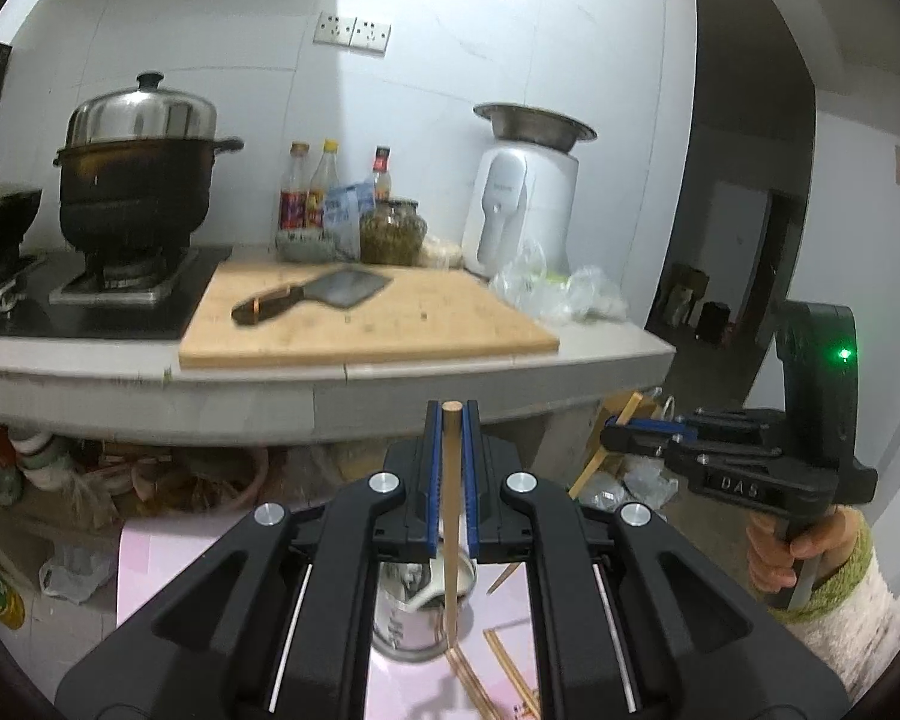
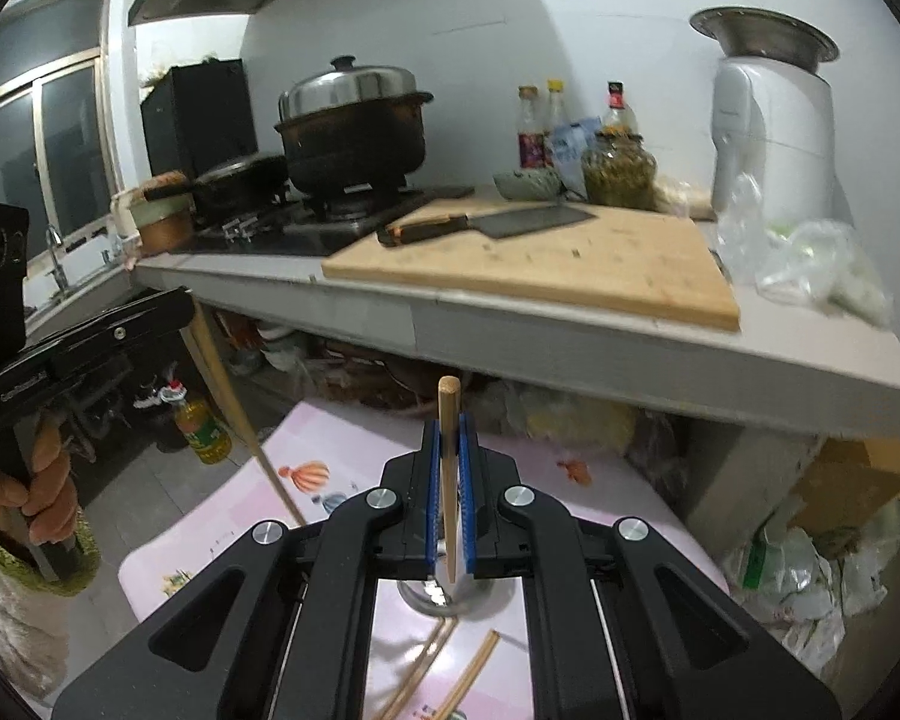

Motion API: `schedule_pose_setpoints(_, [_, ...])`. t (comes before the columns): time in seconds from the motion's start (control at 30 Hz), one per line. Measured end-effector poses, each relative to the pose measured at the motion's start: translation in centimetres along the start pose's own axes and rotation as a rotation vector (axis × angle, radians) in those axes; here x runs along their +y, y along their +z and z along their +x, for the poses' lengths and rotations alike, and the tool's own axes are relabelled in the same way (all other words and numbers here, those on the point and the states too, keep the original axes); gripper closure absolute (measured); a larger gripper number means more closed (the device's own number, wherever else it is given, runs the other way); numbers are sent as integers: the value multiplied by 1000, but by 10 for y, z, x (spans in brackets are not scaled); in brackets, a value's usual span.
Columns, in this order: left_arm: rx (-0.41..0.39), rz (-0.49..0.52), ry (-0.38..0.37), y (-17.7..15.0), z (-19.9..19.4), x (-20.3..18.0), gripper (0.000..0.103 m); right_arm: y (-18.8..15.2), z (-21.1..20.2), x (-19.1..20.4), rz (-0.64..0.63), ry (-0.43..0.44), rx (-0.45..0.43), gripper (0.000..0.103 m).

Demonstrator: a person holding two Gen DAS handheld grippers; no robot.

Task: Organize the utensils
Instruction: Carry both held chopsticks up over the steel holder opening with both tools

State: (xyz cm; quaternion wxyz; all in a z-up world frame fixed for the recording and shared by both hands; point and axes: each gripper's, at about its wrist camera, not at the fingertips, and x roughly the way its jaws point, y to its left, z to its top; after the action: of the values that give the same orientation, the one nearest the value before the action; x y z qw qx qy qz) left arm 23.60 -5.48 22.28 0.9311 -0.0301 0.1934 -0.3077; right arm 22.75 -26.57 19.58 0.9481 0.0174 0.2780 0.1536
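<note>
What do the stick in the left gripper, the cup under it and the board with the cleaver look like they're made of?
Chopstick: probably bamboo or light wood, matte tan with a plain round end.
Cup: looks like polished metal, likely stainless steel, given its mirror-like side.
Cutting board: bamboo or wood, pale unvarnished surface with faint strips and cut marks.

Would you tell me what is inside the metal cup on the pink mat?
The metal cup holds a white utensil handle; the left tool hides the rest.
</note>
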Motion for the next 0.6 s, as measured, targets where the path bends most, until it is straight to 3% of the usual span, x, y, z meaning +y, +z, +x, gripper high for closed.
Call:
schedule_pose_setpoints(0.2, [-15, -2, 25, 21, 24, 5, 98, 23, 19, 5, -13, 1, 3, 97])
schedule_pose_setpoints(0.6, [24, -10, 51, 0, 75, 25, 98, 21, 81, -1, -8, -20, 65, 97])
